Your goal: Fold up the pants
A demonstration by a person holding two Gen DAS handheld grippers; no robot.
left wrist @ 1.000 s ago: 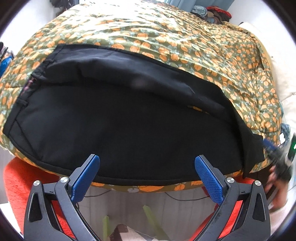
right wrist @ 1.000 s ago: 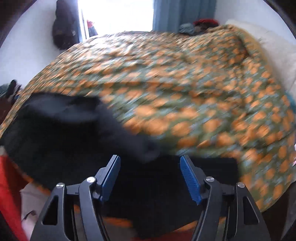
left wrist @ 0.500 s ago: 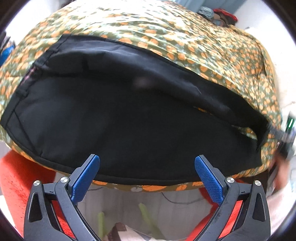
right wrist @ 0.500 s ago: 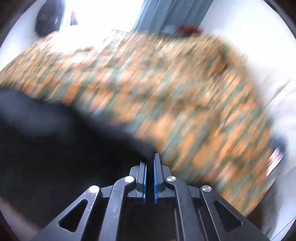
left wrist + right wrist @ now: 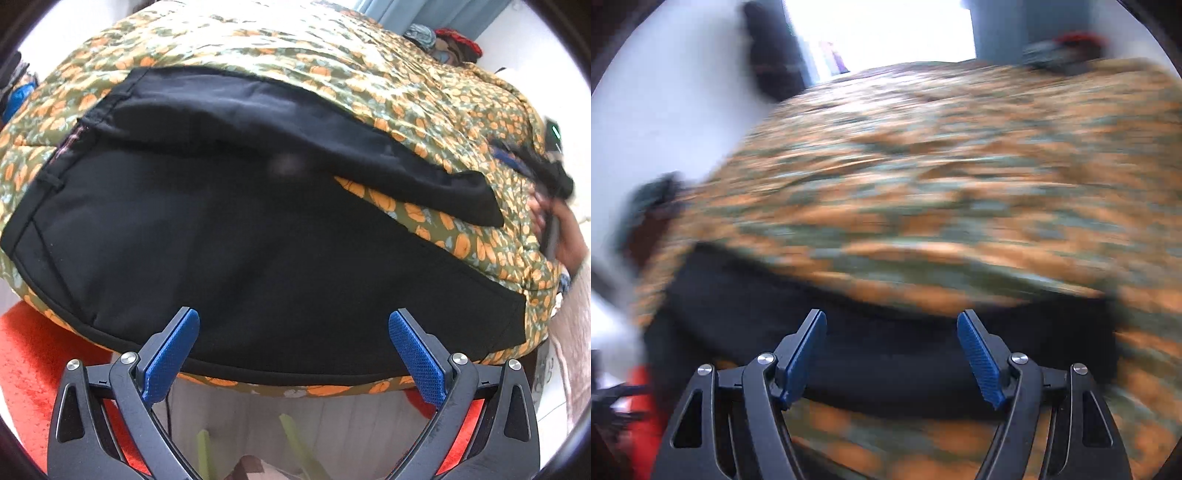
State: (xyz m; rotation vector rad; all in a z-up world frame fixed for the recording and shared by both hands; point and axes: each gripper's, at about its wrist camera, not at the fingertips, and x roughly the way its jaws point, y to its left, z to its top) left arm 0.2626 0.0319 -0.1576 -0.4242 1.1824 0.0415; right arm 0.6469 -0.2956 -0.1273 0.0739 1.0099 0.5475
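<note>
1. Your black pants (image 5: pixel 229 236) lie spread across the bed's floral quilt (image 5: pixel 369 74), waistband toward the left of your left wrist view, legs running to the right; the near leg reaches the bed's front edge, the far leg's end (image 5: pixel 465 199) lies apart from it with a wedge of quilt showing between the two

2. Your left gripper (image 5: pixel 293 347) hangs over the near edge of the pants, pointing steeply down; its blue pads (image 5: pixel 173 354) stand wide apart with nothing between them, and they touch no cloth

3. Your right gripper (image 5: pixel 892 354) is opening its jaws; the pads (image 5: pixel 979 362) are well apart and grip nothing, though black cloth (image 5: pixel 886 332) lies beyond them in that heavily blurred view

4. At the far right of the left wrist view you can see your right hand (image 5: pixel 561 236) holding that gripper near the leg ends, smeared by motion

5. An orange-red rug (image 5: pixel 33 354) shows below the bed's front edge
</note>
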